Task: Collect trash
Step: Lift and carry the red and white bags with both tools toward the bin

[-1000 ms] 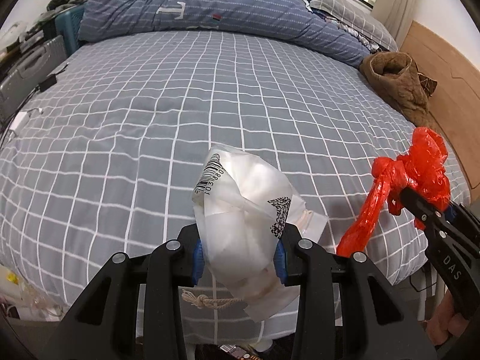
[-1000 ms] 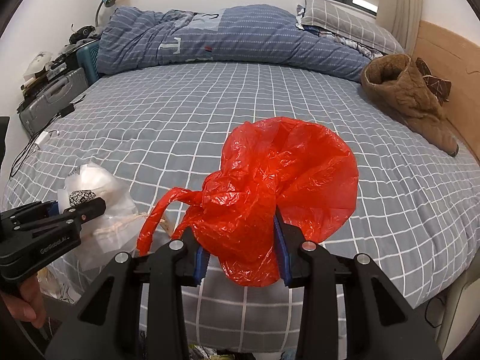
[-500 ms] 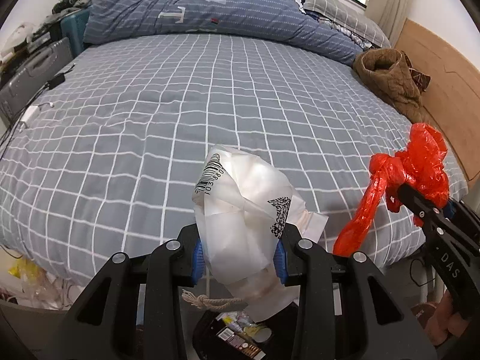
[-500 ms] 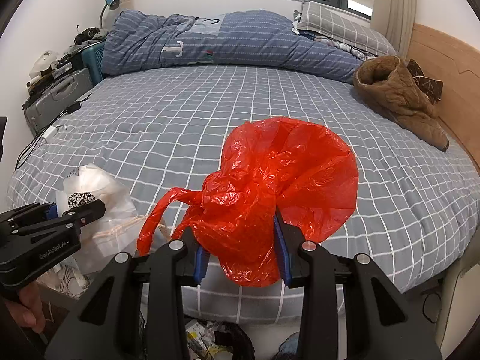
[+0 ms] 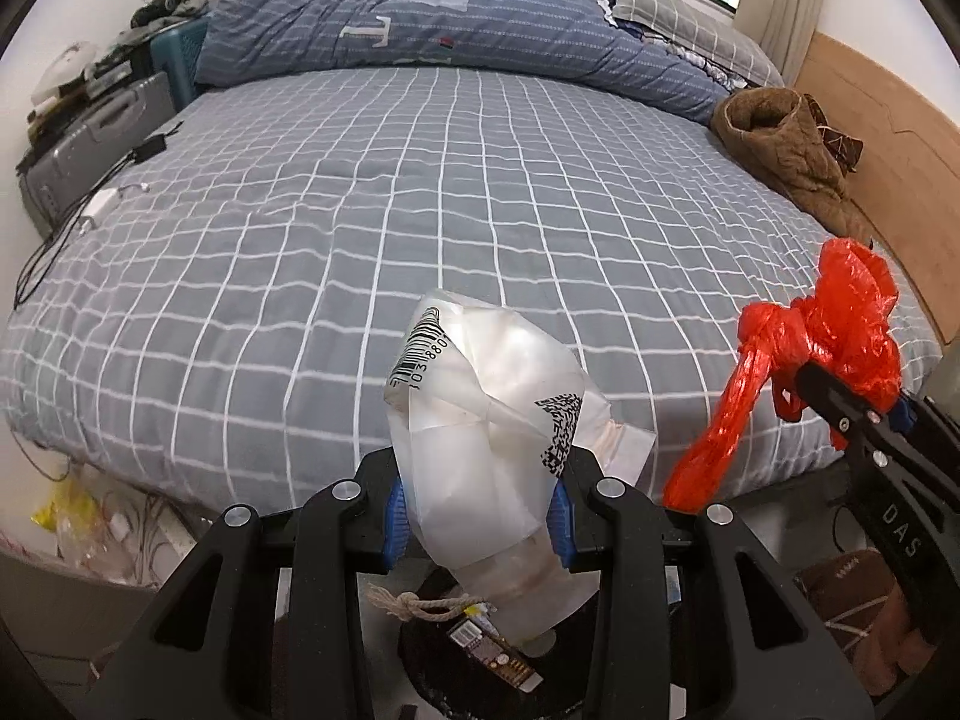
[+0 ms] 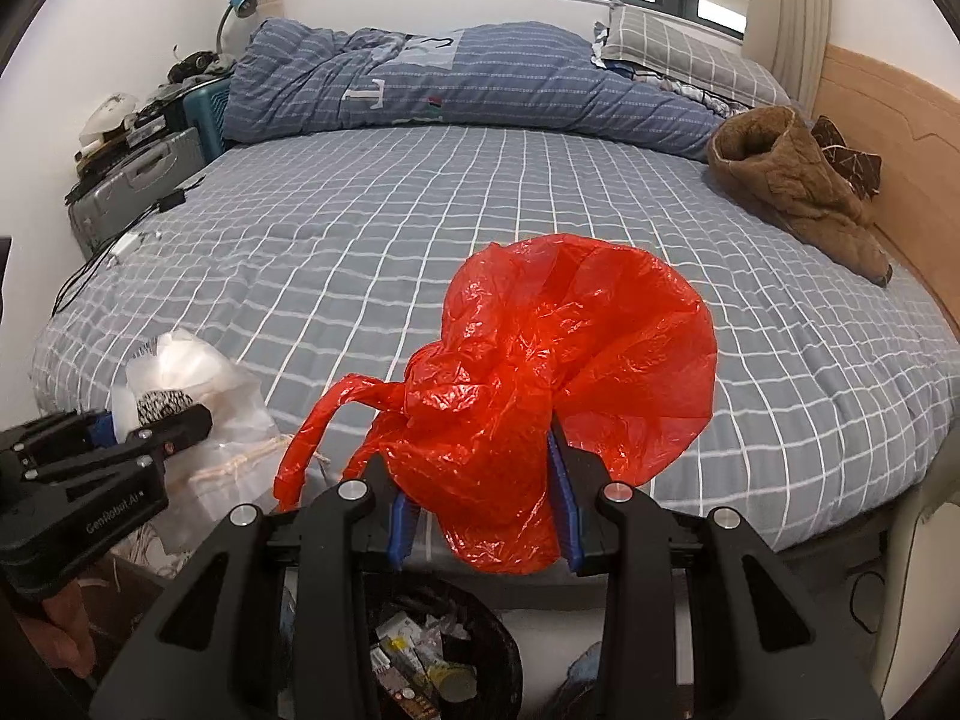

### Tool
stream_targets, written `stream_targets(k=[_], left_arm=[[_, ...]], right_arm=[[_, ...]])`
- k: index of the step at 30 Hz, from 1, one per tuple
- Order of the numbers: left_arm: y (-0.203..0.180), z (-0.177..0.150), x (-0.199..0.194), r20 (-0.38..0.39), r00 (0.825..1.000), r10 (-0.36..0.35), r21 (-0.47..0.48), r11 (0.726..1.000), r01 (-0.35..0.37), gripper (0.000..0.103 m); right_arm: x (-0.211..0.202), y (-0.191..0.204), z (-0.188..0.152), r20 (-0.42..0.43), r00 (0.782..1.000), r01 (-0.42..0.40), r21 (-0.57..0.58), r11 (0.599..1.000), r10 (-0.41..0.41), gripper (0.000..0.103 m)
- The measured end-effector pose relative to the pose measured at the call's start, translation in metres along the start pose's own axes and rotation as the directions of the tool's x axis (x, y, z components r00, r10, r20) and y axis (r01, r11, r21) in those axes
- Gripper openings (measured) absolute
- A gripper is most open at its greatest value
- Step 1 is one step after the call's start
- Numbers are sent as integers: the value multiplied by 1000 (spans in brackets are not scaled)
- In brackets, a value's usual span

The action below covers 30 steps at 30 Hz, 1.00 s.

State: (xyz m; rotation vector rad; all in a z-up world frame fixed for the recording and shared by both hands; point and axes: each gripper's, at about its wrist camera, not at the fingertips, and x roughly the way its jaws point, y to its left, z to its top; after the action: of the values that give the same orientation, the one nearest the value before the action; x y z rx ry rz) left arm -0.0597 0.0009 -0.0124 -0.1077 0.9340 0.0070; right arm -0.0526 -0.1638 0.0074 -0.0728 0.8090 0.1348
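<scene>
My left gripper is shut on a crumpled clear plastic bag with a barcode and a QR code, held off the bed's foot edge above a black trash bin. My right gripper is shut on a crumpled red plastic bag, held above the same bin, which holds several wrappers. The red bag also shows at the right of the left wrist view. The clear bag shows at the left of the right wrist view.
A bed with a grey checked sheet fills the view ahead. A rolled blue duvet and a pillow lie at its far end, a brown garment at the right. A suitcase and cables stand at the left.
Both grippers have drawn back and up from the bed with their bags. The bed looks farther away and the black trash bin has come into view below them.
</scene>
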Motion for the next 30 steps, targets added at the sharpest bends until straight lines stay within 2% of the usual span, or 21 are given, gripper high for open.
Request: stream_targets(k=[7,15,23,30], left_arm=[[6,-27,-22,-6,1000,2,-26,1000,-3,35],[16,-57,-51,-23,999,40,-28,999,-40,35],[29,-81,-64,-54,997,52,-51,997,-54,35],[36,-97,-62,-88,995,52,-72,996,-58,35]], right_arm=[[-32,10,-20,15,1000,5,-16,1000,-5,35],[-61,23,-47,-14,1000,-2,-29,1000,1,35],[-74,25,-64,-51,999,1,-51,999,-3,35],[-69,23,-76,-74,997,3,-41,999,-6,35]])
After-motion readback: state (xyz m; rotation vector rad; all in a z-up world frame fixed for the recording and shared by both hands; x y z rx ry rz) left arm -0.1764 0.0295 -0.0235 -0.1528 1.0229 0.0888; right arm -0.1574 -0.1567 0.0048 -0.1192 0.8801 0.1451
